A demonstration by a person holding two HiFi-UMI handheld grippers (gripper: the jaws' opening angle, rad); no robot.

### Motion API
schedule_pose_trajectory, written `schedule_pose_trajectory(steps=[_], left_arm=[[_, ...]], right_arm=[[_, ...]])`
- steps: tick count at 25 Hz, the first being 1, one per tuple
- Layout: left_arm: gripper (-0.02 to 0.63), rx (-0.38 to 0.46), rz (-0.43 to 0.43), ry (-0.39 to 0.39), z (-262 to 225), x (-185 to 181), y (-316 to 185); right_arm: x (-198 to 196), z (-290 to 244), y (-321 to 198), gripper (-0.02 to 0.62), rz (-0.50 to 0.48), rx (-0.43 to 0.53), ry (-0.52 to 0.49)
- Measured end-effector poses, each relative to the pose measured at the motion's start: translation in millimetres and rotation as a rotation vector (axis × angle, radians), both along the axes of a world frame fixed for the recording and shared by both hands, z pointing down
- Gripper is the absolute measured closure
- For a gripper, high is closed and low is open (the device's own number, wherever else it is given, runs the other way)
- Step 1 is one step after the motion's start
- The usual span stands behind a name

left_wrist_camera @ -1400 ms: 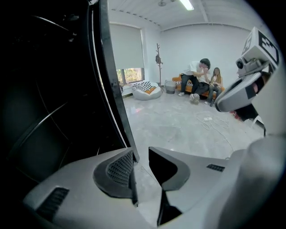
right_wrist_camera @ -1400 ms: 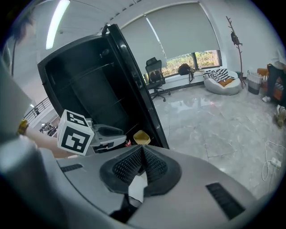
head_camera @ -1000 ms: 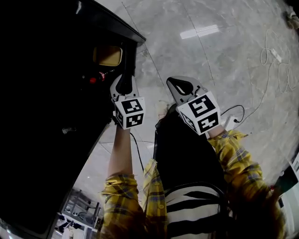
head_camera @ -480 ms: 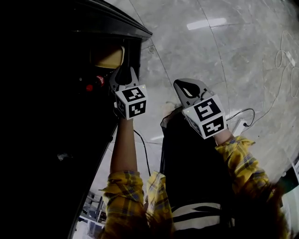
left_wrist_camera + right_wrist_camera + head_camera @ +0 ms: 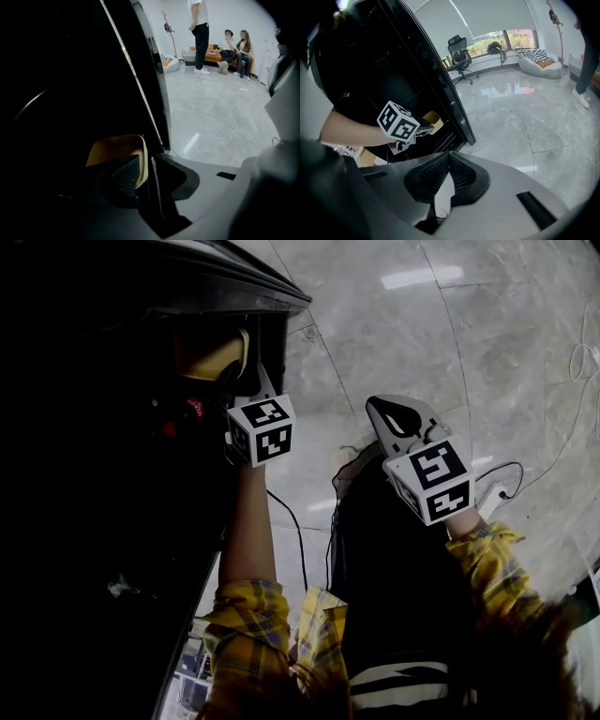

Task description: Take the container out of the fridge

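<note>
Step shown: approach and grasp, with the container not yet lifted out. The yellow container (image 5: pixel 115 147) sits inside the dark fridge (image 5: pixel 393 61), on the right side of the compartment, just beside the fridge's right front edge. The left gripper (image 5: pixel 149 168) reaches into the opening and straddles the container's right wall. Its left pad (image 5: pixel 124 174) lies inside the container against the wall, and its right jaw stands outside. The jaws are narrowly apart, and a dark slit shows between the wall and the right jaw, so the grip appears not yet closed.

The right gripper (image 5: pixel 449 161) hangs outside the fridge, to the right and nearer the person, above the grey floor (image 5: pixel 394 343). Its pads meet at the tips and hold nothing.

Next move, as judged: close the left jaws firmly on the wall, then draw the container toward the person and rightward, clear of the fridge's edge. A thin wall held at one side may tilt, so a level pull is called for.
</note>
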State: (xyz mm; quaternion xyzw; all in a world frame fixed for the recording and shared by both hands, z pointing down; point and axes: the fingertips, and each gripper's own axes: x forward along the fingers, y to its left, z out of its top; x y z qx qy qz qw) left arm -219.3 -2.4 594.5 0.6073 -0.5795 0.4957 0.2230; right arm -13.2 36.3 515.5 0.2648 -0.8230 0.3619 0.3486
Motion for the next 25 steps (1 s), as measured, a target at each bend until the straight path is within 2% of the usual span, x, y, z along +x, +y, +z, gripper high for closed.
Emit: schedule_pose_trajectory(steps=[3,9,13,16,25], left_arm=[[0.497,-0.020,-0.008,-0.020,9.2,-7.9,-4.1],[0.499,-0.050,-0.006,-0.014,23.2,-15.1,-8.5],[0.568,-0.089,0.014,-0.019,27.4,-16.5,-8.2],[0.574,-0.101,0.020,-0.006,28.3,-16.3,-7.5],[0.575,-0.136,0.105,0.005,15.6,8.6,-1.9]], right_arm=[[0.7,9.5,3.9,0.568,0.001,-0.015,-0.006],[0.9,17.5,8.2,0.568,0.006,-0.028,0.002],[0.3,16.1,8.0,0.568,0.003,-0.026,0.002],[2.5,15.6,7.7,0.568,0.011,-0.026,0.014],[12.9,0.6,3.7,0.568,0.056,-0.010,0.015]])
